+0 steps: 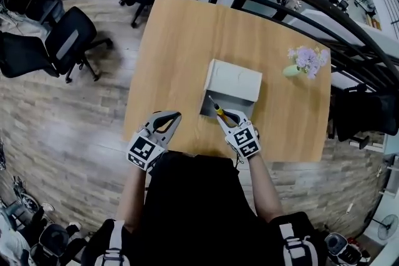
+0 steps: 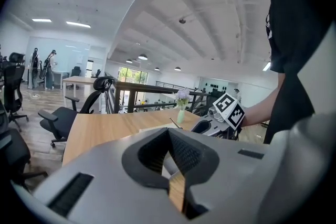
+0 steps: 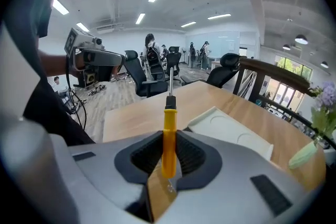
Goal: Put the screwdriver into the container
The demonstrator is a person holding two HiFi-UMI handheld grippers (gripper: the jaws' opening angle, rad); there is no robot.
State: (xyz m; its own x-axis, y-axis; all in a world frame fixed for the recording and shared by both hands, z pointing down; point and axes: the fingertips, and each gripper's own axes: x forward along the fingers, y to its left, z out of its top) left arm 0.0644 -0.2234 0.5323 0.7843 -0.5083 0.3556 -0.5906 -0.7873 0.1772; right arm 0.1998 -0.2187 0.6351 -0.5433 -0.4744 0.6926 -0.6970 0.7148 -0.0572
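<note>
A white container (image 1: 235,79) stands in the middle of the wooden table (image 1: 181,40). My right gripper (image 1: 223,115) is at the container's near edge, shut on a screwdriver (image 1: 216,106) with a yellow handle. Its metal shaft points away from me over the container's near left part. In the right gripper view the yellow handle (image 3: 168,136) stands upright between the pads of the right gripper (image 3: 168,150), with the container (image 3: 231,131) just beyond. My left gripper (image 1: 176,114) hovers at the table's near edge, left of the container, shut with nothing in it (image 2: 169,140).
A pale green vase of lilac flowers (image 1: 304,63) stands at the table's right side. Black office chairs (image 1: 59,40) sit on the floor to the left and behind. A dark railing (image 1: 324,15) runs along the right of the table.
</note>
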